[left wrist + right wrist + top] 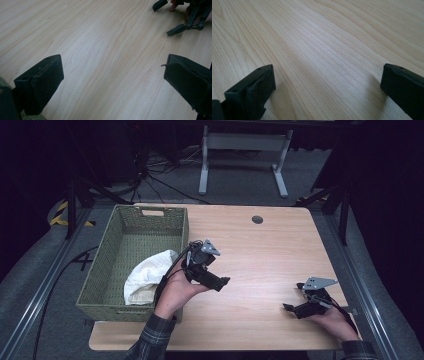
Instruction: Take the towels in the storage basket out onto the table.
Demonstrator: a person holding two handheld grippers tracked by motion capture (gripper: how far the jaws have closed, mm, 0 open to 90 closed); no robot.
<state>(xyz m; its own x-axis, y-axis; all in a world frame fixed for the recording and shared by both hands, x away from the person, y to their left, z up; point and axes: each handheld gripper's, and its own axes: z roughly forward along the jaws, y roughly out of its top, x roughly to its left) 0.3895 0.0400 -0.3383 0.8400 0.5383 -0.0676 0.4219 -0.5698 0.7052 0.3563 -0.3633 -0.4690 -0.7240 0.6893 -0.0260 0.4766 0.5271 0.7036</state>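
Note:
A green woven basket [102, 270] stands on the left part of the wooden table [265, 255], and a white cloth [147, 275] lies inside it against the right wall. My left gripper [210, 270] is held just right of the basket, above the table. Its jaws point toward the right gripper. In the left gripper view my left gripper [112, 72] is open over bare wood. My right gripper [292, 296] rests near the table's front right corner, jaws pointing left. It is open too, with nothing between its pads [327, 77]. It also shows far off [185, 20] in the left gripper view.
A round cable hole [257, 219] sits near the table's far edge. Beyond the table stands a white desk frame [245, 150] on grey carpet, with cables trailing over the floor at the left. Bare wood spreads between the two grippers.

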